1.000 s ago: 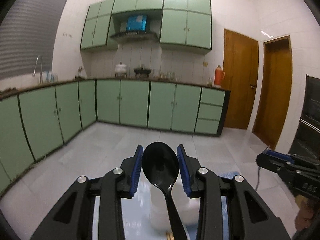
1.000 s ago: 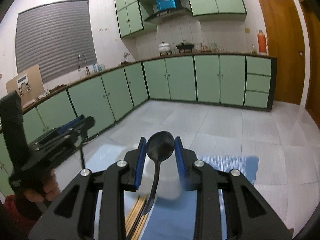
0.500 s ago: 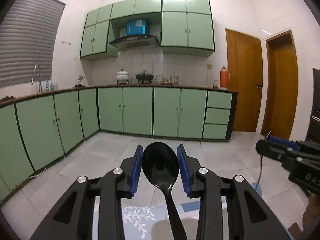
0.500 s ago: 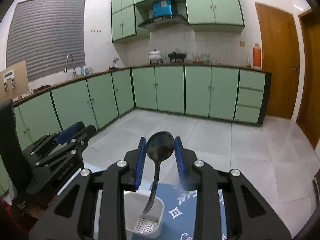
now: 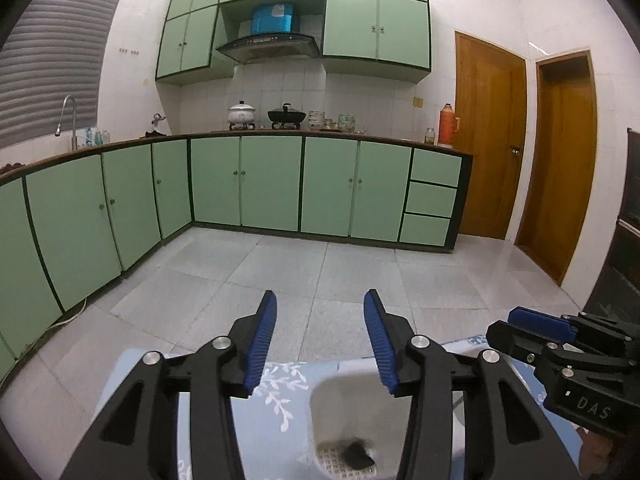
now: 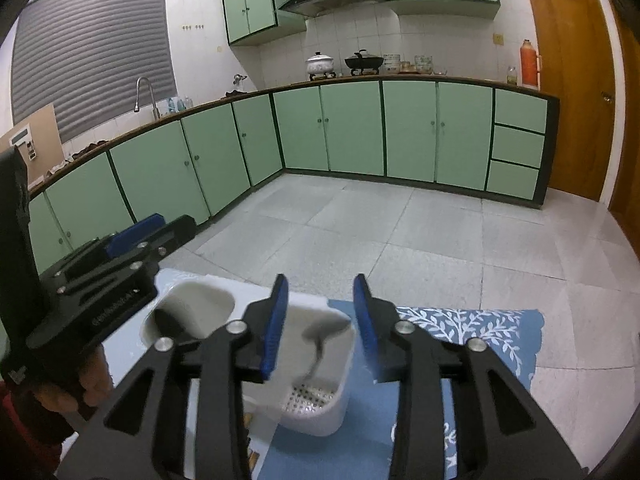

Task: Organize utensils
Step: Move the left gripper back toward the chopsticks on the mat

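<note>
Two grippers, both spread wide and holding nothing. Left gripper (image 5: 320, 334) above the white holder (image 5: 340, 396), over the compartment with a dark spoon (image 5: 358, 450) lying blurred on its perforated floor. Right gripper (image 6: 320, 316) above the holder's other compartment (image 6: 320, 360), with a second spoon (image 6: 318, 350) blurred inside it, between the blue pads (image 6: 276, 324). Holder resting on a blue leaf-patterned cloth (image 6: 472, 328). Green cabinets (image 5: 272, 184) and tiled floor (image 5: 320, 272) beyond.
</note>
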